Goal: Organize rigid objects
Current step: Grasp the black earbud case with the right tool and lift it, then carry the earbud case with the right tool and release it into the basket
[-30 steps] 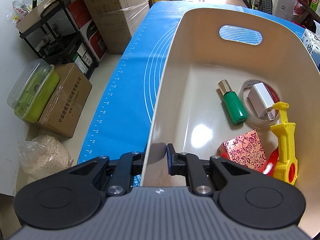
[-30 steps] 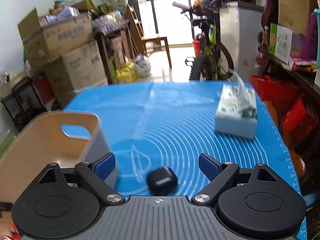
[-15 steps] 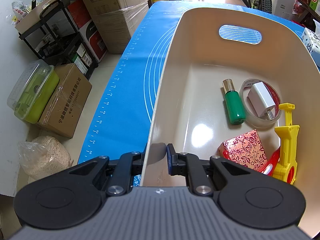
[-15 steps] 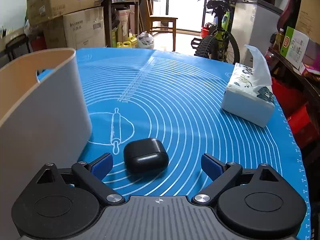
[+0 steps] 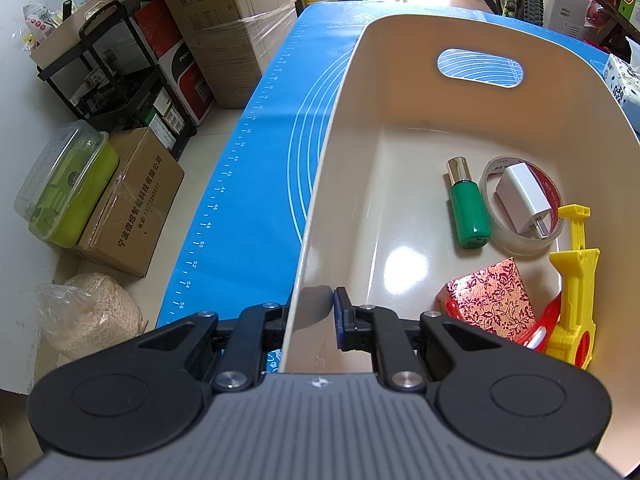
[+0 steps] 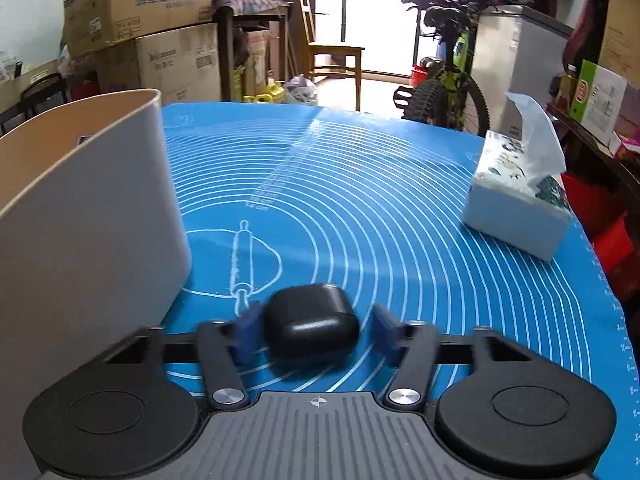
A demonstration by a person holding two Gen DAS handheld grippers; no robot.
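My left gripper (image 5: 312,316) is shut on the near left rim of a beige plastic bin (image 5: 348,128) that stands on the blue mat (image 5: 256,184). In the bin lie a green bottle (image 5: 468,208), a tape roll (image 5: 520,240) with a white charger (image 5: 520,200) in it, a red patterned box (image 5: 492,300) and a yellow toy (image 5: 576,280). My right gripper (image 6: 314,330) has its blue pads on either side of a black earbud case (image 6: 312,326) on the mat, closing in; a small gap shows at the right pad. The bin wall (image 6: 88,220) stands just left of it.
A tissue box (image 6: 520,204) stands on the mat (image 6: 360,200) at the far right. Off the table's left edge are cardboard boxes (image 5: 136,208), a green lidded container (image 5: 68,188), a black rack (image 5: 112,64) and a bag of grain (image 5: 88,316). A bicycle (image 6: 444,84) stands beyond the table.
My right gripper has moved forward around the black case and its fingers have narrowed from wide open to almost touching it. The left gripper and the bin have stayed put.
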